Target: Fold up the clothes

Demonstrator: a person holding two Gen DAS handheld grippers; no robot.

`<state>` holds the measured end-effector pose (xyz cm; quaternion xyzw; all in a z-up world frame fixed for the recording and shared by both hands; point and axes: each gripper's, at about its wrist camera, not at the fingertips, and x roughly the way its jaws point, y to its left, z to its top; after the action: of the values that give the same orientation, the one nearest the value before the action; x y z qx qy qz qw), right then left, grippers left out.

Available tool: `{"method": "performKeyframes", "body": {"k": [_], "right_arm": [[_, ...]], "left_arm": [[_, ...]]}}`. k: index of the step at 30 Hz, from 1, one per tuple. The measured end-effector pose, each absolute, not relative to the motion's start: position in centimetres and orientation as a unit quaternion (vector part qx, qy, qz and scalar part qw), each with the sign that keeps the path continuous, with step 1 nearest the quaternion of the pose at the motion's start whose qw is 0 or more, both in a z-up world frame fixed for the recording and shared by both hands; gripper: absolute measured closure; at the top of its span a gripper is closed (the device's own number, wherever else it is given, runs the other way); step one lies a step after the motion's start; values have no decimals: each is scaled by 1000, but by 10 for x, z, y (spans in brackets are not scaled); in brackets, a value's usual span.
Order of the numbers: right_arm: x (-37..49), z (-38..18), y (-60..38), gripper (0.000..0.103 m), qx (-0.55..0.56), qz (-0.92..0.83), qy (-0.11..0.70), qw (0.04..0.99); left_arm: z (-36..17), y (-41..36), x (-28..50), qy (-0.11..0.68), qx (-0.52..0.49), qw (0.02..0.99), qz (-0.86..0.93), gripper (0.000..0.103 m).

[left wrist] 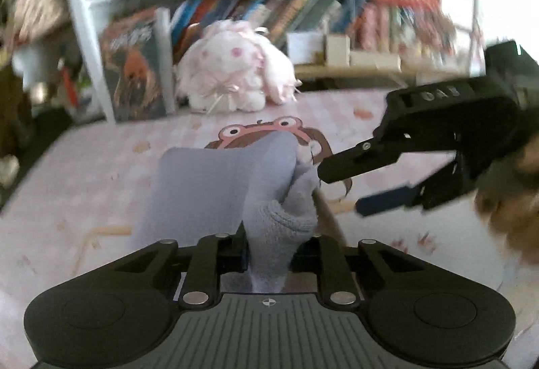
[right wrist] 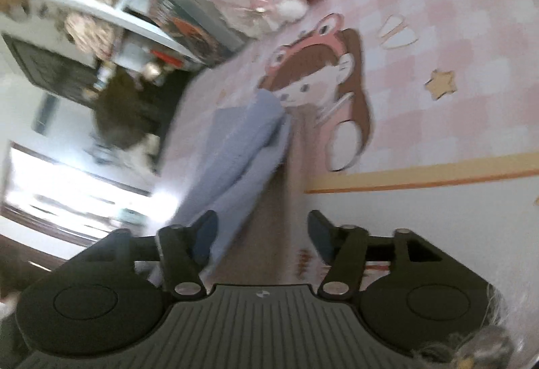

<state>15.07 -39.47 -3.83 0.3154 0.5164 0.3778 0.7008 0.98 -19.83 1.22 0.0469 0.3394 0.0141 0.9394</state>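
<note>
Pink checked mat, cartoon girl print partly hidden under the grey sock, frame centre. Bookshelf blurred. Mat bare right of the sock. Left gripper pinches the sock's bunched end. Right gripper tilted, fingers spread, left finger over the sock.

Your left gripper sits nearest you, pinching the garment, which drapes forward onto the bench. Your right gripper reaches in from the right, fingers apart just beside the cloth. Behind it sits a plush toy, with the bookshelf behind that.
</note>
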Motion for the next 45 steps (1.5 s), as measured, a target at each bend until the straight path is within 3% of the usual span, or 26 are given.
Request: {"method": "performKeyframes", "body": {"k": [3,10,12,13,14,16,19,21,24,26,30,34,38,39,41,42,45], "right_arm": [[154,-41,-387,30,365,390,522,665],[181,-51,-345,29,378,354,544,660],[190,-45,-330,38,338,344,539,691],[192,-38,-323,64,305,349,526,713],[189,-28,-317,79,266,365,502,738],[182,-7,-307,82,190,399,445,779],[164,13,-304,82,113,450,355,812],[175,-2,-295,81,85,409,402,815],[186,-26,-288,72,66,368,448,812],[184,-26,-297,56,81,369,437,816],[174,-13,-317,50,92,360,425,825],[145,13,-337,50,90,384,408,824],[119,18,-332,48,84,421,440,789],[115,13,-328,49,77,421,454,781],[110,4,-320,67,61,411,468,780],[110,0,-318,89,57,406,473,780],[97,14,-327,91,72,428,425,794]], "left_arm": [[11,-204,9,344,64,937,12,81],[-5,-241,3,349,190,918,-4,69],[-7,-248,-1,343,222,913,-18,63],[-7,-249,-4,338,226,913,-24,60],[-6,-249,-6,334,230,914,-30,58],[-4,-250,-12,325,238,914,-42,50],[0,-241,-16,331,205,919,-52,47],[4,-231,-18,340,173,923,-50,47],[14,-208,-26,339,103,934,-47,47],[22,-192,-31,334,54,940,-42,47],[32,-152,-41,310,-41,950,-9,47],[23,-117,-32,314,-102,944,27,69],[13,-114,-23,328,-107,938,10,73],[10,-113,-21,332,-108,937,5,73],[3,-113,-15,343,-106,933,-2,73],[-3,-116,-12,357,-96,929,-3,73],[-14,-117,-9,374,-93,923,-1,74]]}}
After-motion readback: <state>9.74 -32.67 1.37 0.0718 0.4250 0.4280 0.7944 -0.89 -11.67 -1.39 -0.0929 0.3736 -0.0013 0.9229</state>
